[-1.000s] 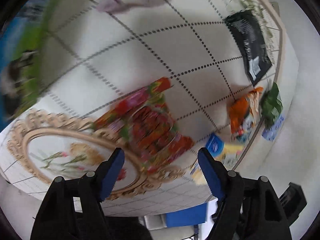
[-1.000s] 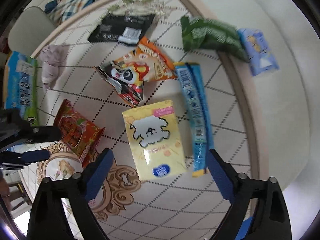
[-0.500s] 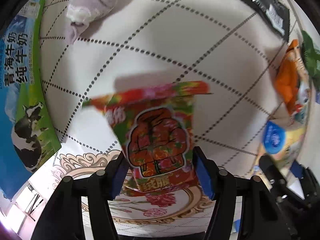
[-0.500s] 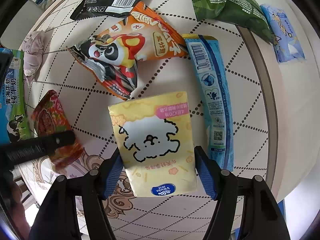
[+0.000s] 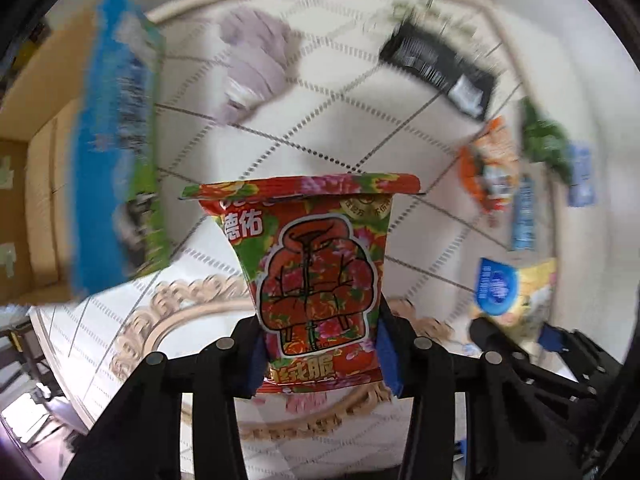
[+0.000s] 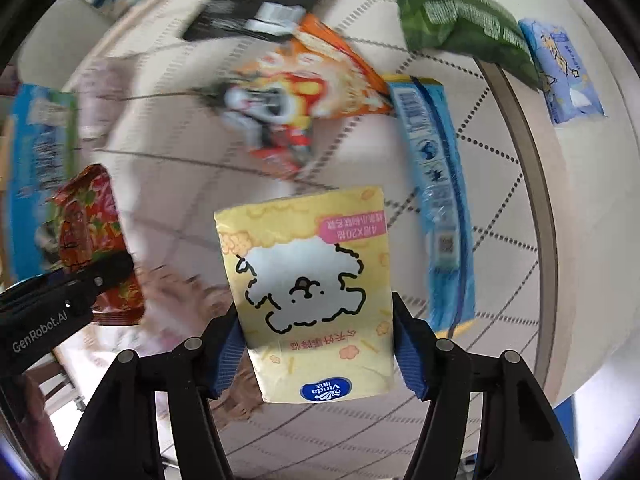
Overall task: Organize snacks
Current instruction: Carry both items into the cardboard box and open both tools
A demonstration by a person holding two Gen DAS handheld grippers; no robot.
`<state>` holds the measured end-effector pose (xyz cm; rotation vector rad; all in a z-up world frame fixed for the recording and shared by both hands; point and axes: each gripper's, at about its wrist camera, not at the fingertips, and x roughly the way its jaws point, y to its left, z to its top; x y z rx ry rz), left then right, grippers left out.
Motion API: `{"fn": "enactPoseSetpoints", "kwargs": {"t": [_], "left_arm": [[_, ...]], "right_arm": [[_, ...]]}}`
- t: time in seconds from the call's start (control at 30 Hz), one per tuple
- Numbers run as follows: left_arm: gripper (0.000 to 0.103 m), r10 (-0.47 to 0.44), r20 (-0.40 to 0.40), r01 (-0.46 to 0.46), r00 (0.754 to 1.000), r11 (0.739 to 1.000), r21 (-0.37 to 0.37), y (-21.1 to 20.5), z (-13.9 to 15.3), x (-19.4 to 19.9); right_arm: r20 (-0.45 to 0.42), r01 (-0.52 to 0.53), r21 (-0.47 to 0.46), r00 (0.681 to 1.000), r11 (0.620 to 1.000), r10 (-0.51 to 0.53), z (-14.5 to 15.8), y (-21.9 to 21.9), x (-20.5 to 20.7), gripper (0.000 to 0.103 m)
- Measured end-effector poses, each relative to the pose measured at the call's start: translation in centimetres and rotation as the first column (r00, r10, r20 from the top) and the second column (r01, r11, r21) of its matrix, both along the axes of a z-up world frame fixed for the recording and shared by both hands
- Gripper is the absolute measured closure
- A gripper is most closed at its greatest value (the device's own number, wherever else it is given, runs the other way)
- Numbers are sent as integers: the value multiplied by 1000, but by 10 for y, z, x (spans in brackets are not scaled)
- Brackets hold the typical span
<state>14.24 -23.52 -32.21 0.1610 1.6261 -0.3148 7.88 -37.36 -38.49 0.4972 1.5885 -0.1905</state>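
Your left tongs are closing on the red floral packet, pads squeezing its lower sides, and it hangs clear of the tabletop. It looks light, crinkly and soft, so grip low across the body. Your right tongs are closing on the yellow tissue pack: squashy, slick film. Only the right view shows both packs in full; the left shows a cardboard box.

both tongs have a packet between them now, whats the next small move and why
Probably lift the yellow tissue pack clear of the table: the right tongs are closing on its sides, and the left tongs are closing on the red floral packet, which looks raised already.
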Motion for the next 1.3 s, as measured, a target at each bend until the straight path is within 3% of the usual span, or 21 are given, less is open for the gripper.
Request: {"fn": "enactPoseSetpoints", "kwargs": {"t": [0.17,0.33,0.47,0.63,0.83,1.0,1.17,1.3], "left_arm": [[61,70,88,-60,994,992,-107,55,90,-2],[61,147,151,-122,978,979,-163,144,135,37],[61,195,191,-170,962,976,-139,204,150,74],[61,255,147,-239,956,964,-116,262,118,123],[61,267,35,-262,963,959,-103,314,63,185],[61,228,-61,-233,972,968,-95,325,14,223],[61,200,-157,-220,967,968,-124,320,-19,244],[61,168,-183,-196,969,969,-149,312,-32,255]], "right_arm": [[117,-58,93,992,994,47,60,41,-2,36],[250,-145,160,963,976,102,125,93,29,36],[321,-226,184,934,957,159,161,148,76,36],[331,-274,165,920,947,209,177,226,134,36],[267,-300,108,927,948,263,133,299,210,36],[197,-303,51,937,952,288,76,335,257,36],[135,-289,29,950,957,283,25,339,287,36],[104,-283,16,954,959,280,0,335,298,36]]}}
